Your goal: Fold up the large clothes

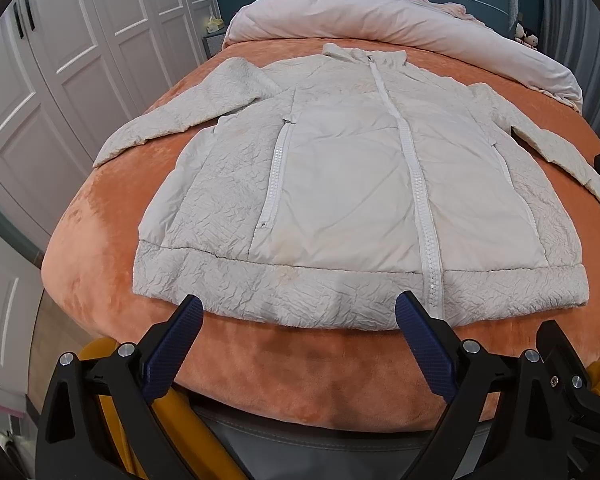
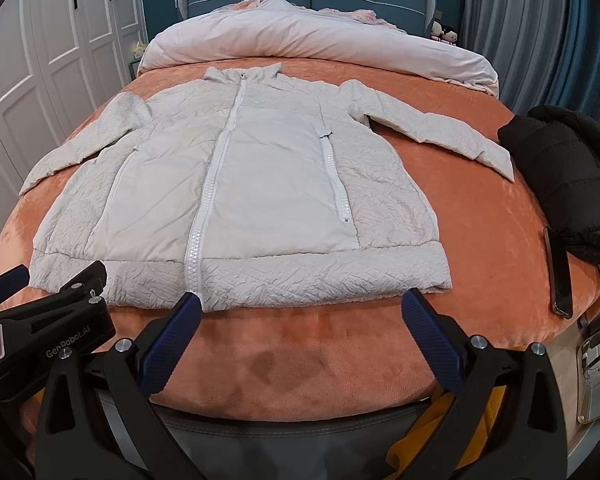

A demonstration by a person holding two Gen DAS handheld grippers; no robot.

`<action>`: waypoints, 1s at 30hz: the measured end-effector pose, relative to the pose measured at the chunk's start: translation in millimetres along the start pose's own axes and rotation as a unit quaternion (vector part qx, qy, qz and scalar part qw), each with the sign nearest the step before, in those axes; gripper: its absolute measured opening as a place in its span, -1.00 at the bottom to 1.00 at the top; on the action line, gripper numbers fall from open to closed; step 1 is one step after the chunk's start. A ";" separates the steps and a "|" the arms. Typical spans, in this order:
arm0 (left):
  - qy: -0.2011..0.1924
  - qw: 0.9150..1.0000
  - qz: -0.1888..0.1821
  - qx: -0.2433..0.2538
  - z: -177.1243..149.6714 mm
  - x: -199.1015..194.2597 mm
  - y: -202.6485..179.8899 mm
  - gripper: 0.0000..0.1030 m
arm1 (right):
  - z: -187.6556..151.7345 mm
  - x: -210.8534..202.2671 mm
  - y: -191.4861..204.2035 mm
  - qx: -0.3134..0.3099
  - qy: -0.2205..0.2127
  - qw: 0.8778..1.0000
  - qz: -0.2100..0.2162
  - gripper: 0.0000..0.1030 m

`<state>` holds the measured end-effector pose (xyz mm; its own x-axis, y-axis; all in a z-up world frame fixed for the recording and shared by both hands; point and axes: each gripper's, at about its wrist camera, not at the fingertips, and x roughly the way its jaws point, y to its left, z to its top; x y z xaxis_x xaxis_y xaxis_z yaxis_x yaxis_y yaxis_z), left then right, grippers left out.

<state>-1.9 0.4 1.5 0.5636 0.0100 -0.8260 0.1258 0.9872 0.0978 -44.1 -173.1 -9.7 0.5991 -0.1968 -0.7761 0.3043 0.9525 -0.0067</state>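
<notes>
A long white padded jacket [image 1: 340, 184] lies flat, front up and zipped, on the orange bed cover [image 1: 100, 264], hem towards me and both sleeves spread out. In the right wrist view the same jacket [image 2: 260, 184] fills the middle. My left gripper [image 1: 300, 312] is open just short of the hem, nothing between its blue-padded fingers. Over the cover's front edge, near the hem's right half, my right gripper [image 2: 300, 308] stands open and holds nothing. The left gripper's body [image 2: 44, 320] shows at the lower left of the right wrist view.
A black padded jacket [image 2: 568, 176] is heaped on the bed's right side, with a dark phone [image 2: 560, 272] beside it. A rolled pale duvet [image 2: 316, 36] lies across the head of the bed. White wardrobe doors [image 1: 60, 60] stand to the left, curtains [image 2: 532, 40] to the right.
</notes>
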 end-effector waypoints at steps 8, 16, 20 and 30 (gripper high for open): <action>0.000 1.000 0.000 0.000 -0.3 -0.6 0.2 0.80 | 0.2 -0.1 0.3 -0.001 0.000 1.000 -0.001 0.90; 0.000 1.000 0.000 0.000 -0.4 -0.6 0.1 0.79 | 0.1 -0.1 -0.3 0.000 0.000 1.000 0.000 0.90; 0.000 1.000 0.001 0.000 -0.2 -0.3 0.1 0.79 | 0.2 -0.1 0.0 -0.001 0.000 1.000 0.000 0.90; 0.002 1.000 0.000 -0.001 1.4 0.0 -1.4 0.73 | -0.8 -0.3 -0.3 -0.001 0.001 1.000 -0.001 0.90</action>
<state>-1.0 -1.2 2.2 0.5599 0.0112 -0.8285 0.1238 0.9876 0.0970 -44.9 -173.2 -10.0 0.5970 -0.1979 -0.7775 0.3045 0.9525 -0.0087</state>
